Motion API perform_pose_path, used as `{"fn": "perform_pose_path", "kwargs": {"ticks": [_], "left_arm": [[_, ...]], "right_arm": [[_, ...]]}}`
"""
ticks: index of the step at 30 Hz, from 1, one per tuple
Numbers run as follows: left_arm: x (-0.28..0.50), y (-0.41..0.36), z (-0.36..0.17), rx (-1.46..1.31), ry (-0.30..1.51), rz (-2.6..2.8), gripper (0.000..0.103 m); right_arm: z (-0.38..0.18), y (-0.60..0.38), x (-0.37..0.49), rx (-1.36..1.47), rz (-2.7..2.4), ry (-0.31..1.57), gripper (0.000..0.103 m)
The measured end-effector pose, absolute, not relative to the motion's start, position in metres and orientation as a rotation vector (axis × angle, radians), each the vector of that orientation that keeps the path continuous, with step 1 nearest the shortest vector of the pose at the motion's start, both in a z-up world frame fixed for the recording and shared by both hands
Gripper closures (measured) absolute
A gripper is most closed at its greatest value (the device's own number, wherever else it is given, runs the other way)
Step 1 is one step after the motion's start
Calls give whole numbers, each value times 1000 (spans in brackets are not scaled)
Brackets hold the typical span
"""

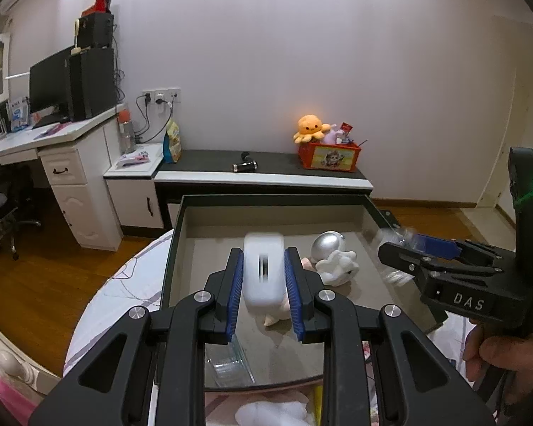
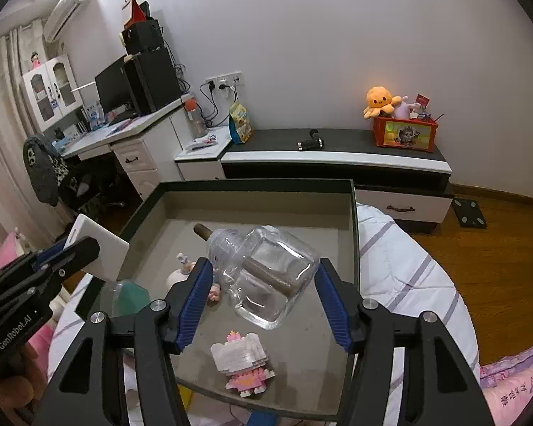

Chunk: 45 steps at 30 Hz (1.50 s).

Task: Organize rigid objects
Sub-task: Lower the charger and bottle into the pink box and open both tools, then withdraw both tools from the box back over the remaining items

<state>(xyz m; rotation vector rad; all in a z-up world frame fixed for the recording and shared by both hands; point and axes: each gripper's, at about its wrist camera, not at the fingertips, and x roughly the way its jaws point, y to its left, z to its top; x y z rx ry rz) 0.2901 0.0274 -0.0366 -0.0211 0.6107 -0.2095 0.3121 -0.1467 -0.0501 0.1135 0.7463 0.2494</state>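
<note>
My left gripper (image 1: 263, 277) is shut on a white rectangular box (image 1: 263, 269) and holds it above the grey tray (image 1: 266, 200); it also shows in the right wrist view (image 2: 97, 248). My right gripper (image 2: 263, 287) holds a clear glass bottle (image 2: 266, 273), tilted, above the tray (image 2: 259, 186); its jaws stand wide around the bottle. In the tray lie a pink-and-white brick figure (image 2: 245, 365), a brown cylinder (image 2: 204, 230), a silver-headed white figure (image 1: 334, 255) and a small doll (image 2: 215, 293).
The tray rests on a bed with striped sheets (image 2: 408, 266). Behind it stands a low black-and-white cabinet (image 2: 337, 158) with a red toy bin (image 2: 405, 133) and a dumbbell (image 2: 311, 142). A desk with a monitor (image 2: 113, 88) is at the left.
</note>
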Motion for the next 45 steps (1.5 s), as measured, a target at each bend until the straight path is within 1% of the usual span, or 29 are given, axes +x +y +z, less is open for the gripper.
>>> {"fn": "perform_pose_path", "kwargs": {"ticks": [1, 2, 4, 6, 7, 8, 9, 19, 28, 39, 45], "left_arm": [[290, 27, -36, -16, 610, -202, 74], [289, 26, -36, -13, 608, -196, 61], [285, 26, -34, -8, 593, -173, 21], [278, 30, -31, -10, 561, -150, 8], [274, 32, -28, -14, 549, -146, 5], [272, 33, -26, -16, 545, -143, 4], [270, 36, -25, -16, 544, -137, 0], [238, 42, -20, -21, 560, -123, 0], [191, 44, -19, -26, 566, -131, 0], [123, 59, -25, -58, 576, -119, 0], [96, 62, -39, -73, 605, -113, 0]], "right_arm": [[-51, -147, 312, 115, 238, 745, 26], [-51, -148, 312, 117, 230, 741, 17], [-52, -149, 312, 125, 235, 746, 17], [-51, -151, 308, 128, 221, 745, 15], [-51, -152, 307, 128, 214, 741, 9], [-49, -153, 304, 129, 204, 735, 0], [-45, -154, 301, 128, 190, 728, 0], [-25, -155, 272, 147, 192, 700, 0], [-15, -154, 224, 162, 203, 667, 0], [-17, -173, 149, 183, 197, 638, 0], [-28, -182, 114, 202, 171, 639, 0]]}}
